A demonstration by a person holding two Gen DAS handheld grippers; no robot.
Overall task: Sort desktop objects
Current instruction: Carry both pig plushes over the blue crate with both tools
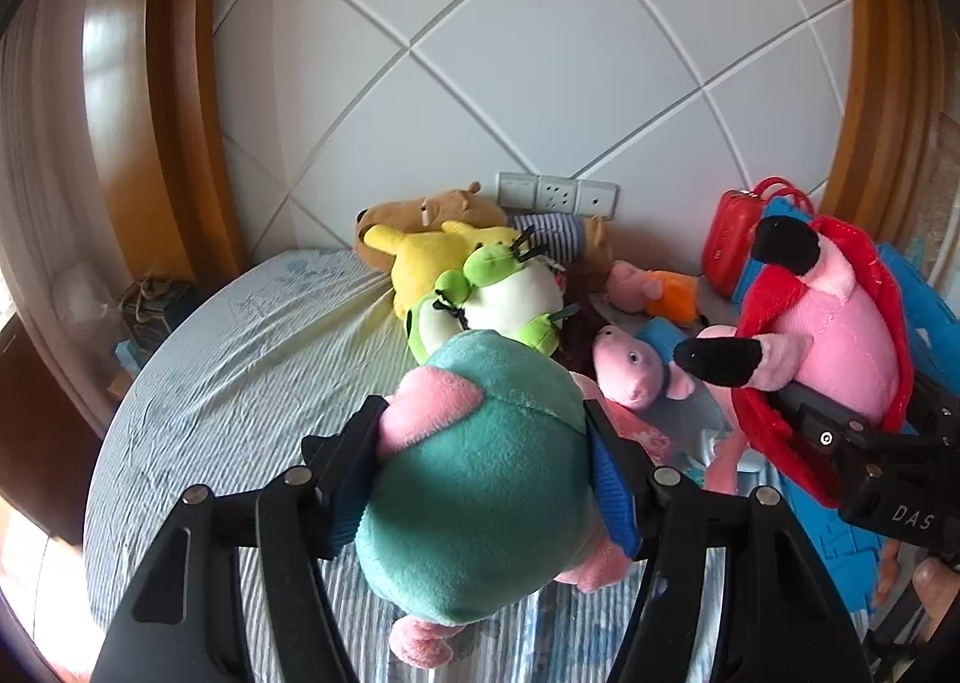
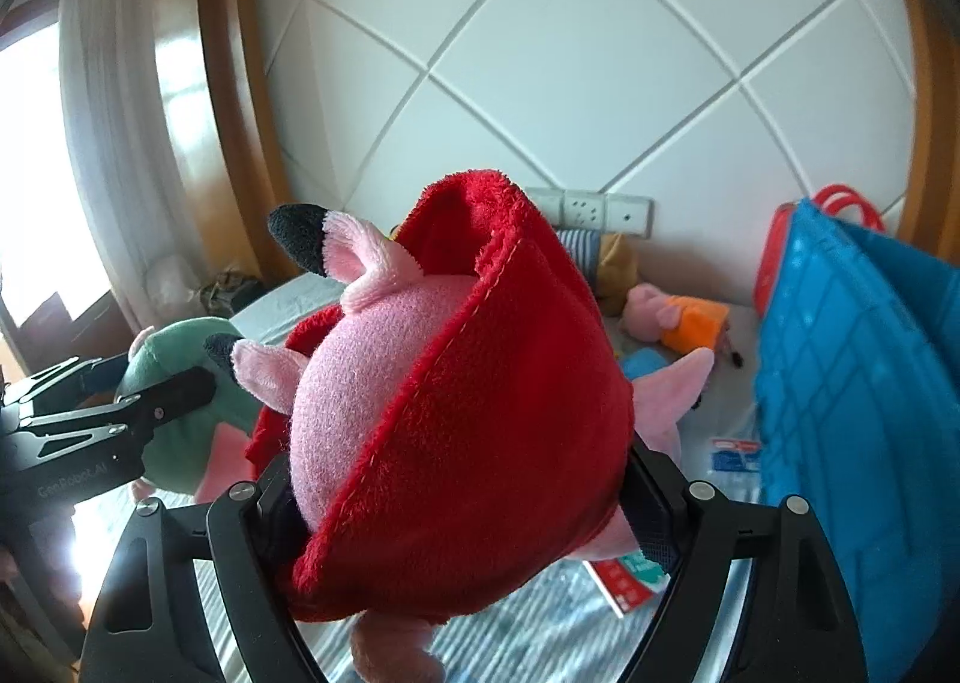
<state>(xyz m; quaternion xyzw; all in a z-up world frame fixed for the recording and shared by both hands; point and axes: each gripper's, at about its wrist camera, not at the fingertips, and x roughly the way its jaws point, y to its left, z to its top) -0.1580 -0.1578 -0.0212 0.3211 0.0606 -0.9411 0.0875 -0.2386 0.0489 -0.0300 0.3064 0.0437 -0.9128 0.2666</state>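
My left gripper [image 1: 483, 425] is shut on a pink pig plush in a teal dress [image 1: 480, 479], held above the bed. My right gripper [image 2: 462, 479] is shut on a pink pig plush in a red dress [image 2: 480, 413], also lifted; it shows in the left wrist view [image 1: 834, 335] at the right, with the right gripper [image 1: 840, 431] under it. The teal plush and left gripper [image 2: 180, 383] show at the left of the right wrist view. A pile of plush toys lies by the headboard: a yellow one [image 1: 432, 257], a green-and-white frog [image 1: 504, 305], a brown one [image 1: 432, 203].
Small pig plushes lie on the striped bed sheet [image 1: 240, 359]: one in blue [image 1: 636, 365], one in orange [image 1: 654, 293]. A blue plastic basket [image 2: 858, 401] stands at the right with a red case [image 1: 732, 245] behind it. Wall sockets [image 1: 558, 194] sit on the white padded headboard.
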